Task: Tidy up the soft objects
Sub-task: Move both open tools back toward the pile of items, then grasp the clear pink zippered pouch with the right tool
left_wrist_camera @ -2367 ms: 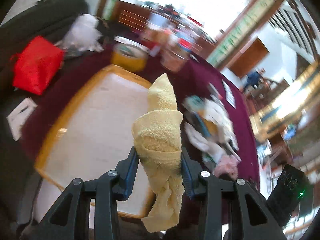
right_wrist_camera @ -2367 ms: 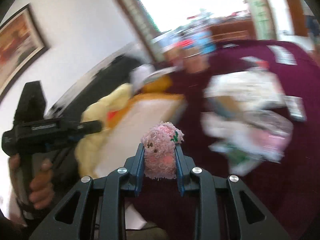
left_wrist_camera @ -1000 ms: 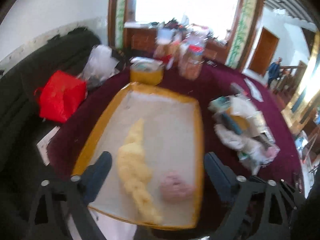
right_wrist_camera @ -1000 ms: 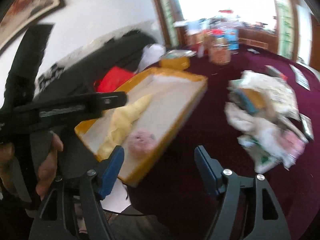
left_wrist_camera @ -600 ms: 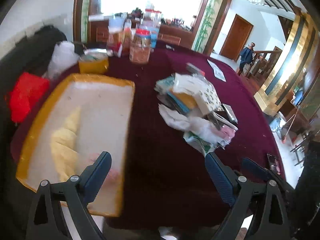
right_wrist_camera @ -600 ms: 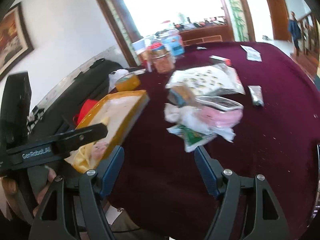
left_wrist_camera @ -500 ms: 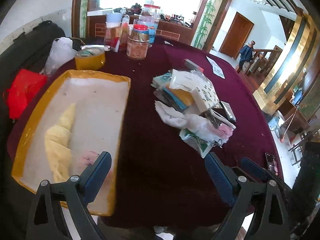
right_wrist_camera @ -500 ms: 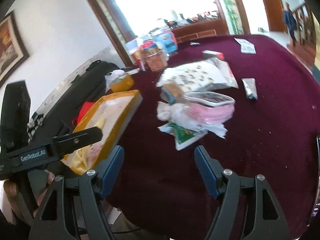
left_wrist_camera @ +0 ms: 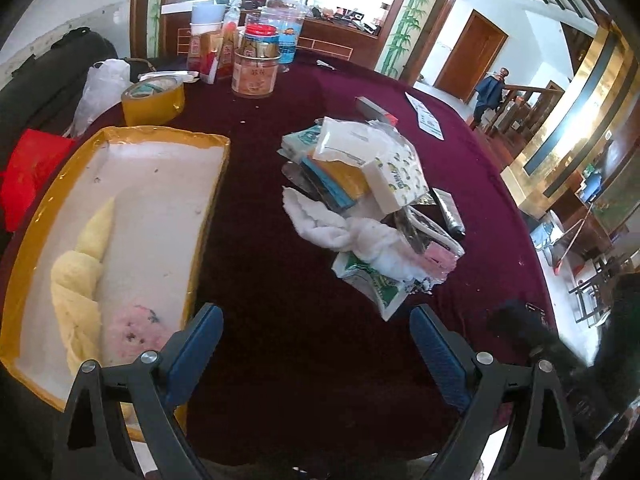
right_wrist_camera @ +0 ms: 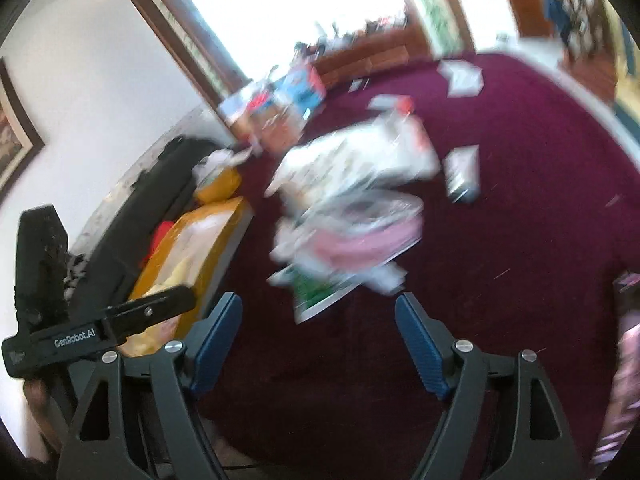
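Observation:
A yellow-rimmed tray on the maroon table holds a yellow towel and a pink plush toy. A pile of soft things lies mid-table: a white cloth, a pink item and packets. My left gripper is open and empty over the table, right of the tray. My right gripper is open and empty, near side of the blurred pile. The tray and the left gripper's body show at its left.
A tape roll, jars and bottles stand at the table's far side. A red bag and a white plastic bag lie left of the tray. A tube and papers lie right of the pile.
Both grippers let go of the yellow towel and pink plush into the tray, opened, and swung right toward the pile. The right wrist view is now motion-blurred.

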The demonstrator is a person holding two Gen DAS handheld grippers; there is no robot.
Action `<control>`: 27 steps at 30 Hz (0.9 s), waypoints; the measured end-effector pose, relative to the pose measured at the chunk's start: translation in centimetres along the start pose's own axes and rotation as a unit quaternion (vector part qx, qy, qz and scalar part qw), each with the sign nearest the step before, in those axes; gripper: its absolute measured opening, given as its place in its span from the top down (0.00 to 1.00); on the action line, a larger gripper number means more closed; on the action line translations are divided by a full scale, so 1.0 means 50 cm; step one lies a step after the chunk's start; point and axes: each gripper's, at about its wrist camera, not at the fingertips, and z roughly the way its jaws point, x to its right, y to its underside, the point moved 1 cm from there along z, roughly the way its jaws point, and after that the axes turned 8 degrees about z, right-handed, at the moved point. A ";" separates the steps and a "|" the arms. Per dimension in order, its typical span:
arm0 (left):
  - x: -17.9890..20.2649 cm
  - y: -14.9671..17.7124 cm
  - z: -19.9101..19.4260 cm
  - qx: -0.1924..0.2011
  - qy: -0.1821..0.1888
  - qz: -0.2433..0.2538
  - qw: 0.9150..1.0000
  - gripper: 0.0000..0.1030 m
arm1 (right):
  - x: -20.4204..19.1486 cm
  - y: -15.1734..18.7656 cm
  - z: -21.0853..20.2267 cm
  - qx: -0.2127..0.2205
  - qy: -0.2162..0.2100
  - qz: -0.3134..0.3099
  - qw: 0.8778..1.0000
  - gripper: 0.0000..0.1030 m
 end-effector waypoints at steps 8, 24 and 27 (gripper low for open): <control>0.039 -0.009 0.033 -0.011 0.018 0.006 1.000 0.06 | 0.160 -0.078 -0.198 0.127 0.164 -0.073 0.976 0.23; 0.025 -0.015 0.056 -0.012 0.010 -0.004 1.000 0.06 | 0.268 -0.188 -0.148 0.088 0.208 -0.073 0.971 0.23; 0.018 -0.017 0.066 -0.019 0.016 -0.012 1.000 0.06 | 0.196 -0.157 -0.163 0.097 0.126 -0.043 0.986 0.23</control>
